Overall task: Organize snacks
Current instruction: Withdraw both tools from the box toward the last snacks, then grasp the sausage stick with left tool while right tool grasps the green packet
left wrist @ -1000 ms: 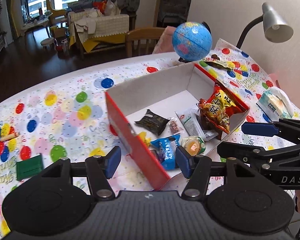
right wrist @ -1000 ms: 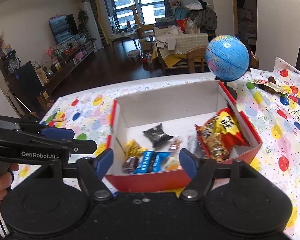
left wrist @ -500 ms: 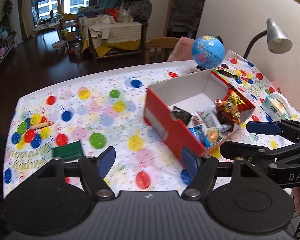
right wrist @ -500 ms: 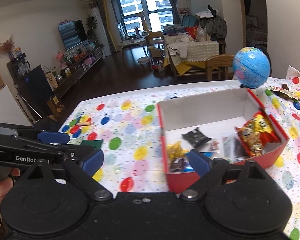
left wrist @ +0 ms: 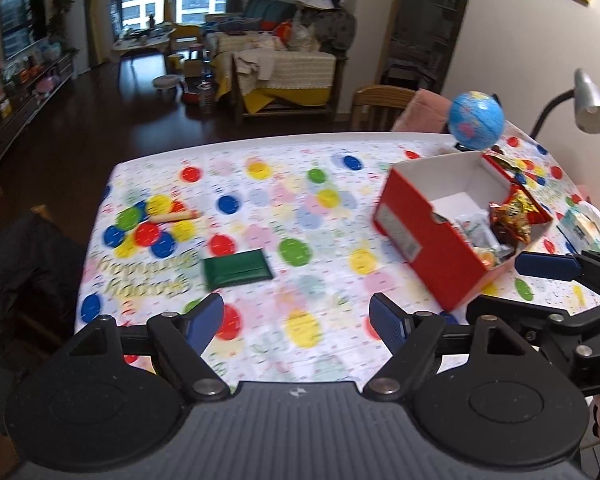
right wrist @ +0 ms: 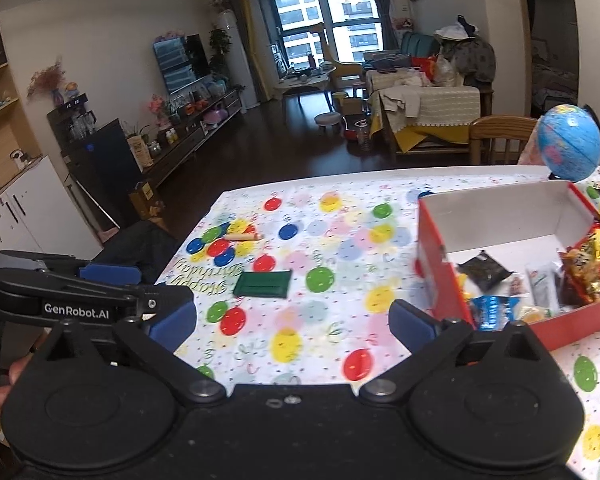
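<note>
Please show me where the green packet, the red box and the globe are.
green packet (left wrist: 237, 269), left wrist view, middle of its top face
red box (left wrist: 420, 240), left wrist view, red outer side wall
globe (right wrist: 571, 147), right wrist view, middle of the sphere

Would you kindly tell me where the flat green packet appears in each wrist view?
Left wrist: green packet lies left of centre on the tablecloth, far left of the red box.
Right wrist: green packet lies near centre, again left of the box.
Shared landmark: the blue globe behind the box.

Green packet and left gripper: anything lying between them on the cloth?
No. In the left wrist view only bare balloon-print tablecloth separates the open left gripper from the green packet.
</note>
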`<state>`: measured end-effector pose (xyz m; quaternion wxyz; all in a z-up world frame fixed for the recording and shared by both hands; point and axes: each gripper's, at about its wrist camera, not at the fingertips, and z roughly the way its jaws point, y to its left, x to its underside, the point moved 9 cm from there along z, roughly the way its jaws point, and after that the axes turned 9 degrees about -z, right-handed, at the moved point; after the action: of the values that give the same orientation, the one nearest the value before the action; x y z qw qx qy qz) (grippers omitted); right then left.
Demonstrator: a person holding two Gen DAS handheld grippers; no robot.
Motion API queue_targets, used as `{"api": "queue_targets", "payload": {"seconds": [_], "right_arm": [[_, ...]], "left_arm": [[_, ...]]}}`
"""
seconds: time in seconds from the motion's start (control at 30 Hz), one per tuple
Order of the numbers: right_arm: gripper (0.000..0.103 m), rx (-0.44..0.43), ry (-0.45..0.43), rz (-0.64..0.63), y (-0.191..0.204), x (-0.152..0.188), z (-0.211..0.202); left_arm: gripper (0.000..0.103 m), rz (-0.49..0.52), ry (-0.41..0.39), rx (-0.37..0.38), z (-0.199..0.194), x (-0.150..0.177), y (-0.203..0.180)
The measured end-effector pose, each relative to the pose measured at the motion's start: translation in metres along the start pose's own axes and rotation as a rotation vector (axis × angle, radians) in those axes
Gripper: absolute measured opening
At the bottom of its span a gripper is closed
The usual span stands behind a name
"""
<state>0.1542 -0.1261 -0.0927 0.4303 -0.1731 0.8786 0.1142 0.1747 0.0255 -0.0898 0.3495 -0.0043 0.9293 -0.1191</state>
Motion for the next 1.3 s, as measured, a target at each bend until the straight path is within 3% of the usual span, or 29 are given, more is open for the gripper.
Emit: {"api": "queue_targets", "payload": {"seconds": [0.43,0.87,1.3], "right_arm": [[0.102,-0.034,0.041,-0.155,0.033,-0.013,0.029],[0.095,-0.157,0.147,-0.382,0.041,-0.031,0.123],[0.080,-0.292,0.252,-0.539,0.047,-0.024,0.217]], "left_arm": [[0.080,-0.093,-0.004,-0.073,0.010,-0.009,0.063],[0.080,-0.177,0.042,-0.180,0.078,-0.042,0.113],[0.080,-0.034,0.094,-0.214,0.156,-0.075,0.142]]}}
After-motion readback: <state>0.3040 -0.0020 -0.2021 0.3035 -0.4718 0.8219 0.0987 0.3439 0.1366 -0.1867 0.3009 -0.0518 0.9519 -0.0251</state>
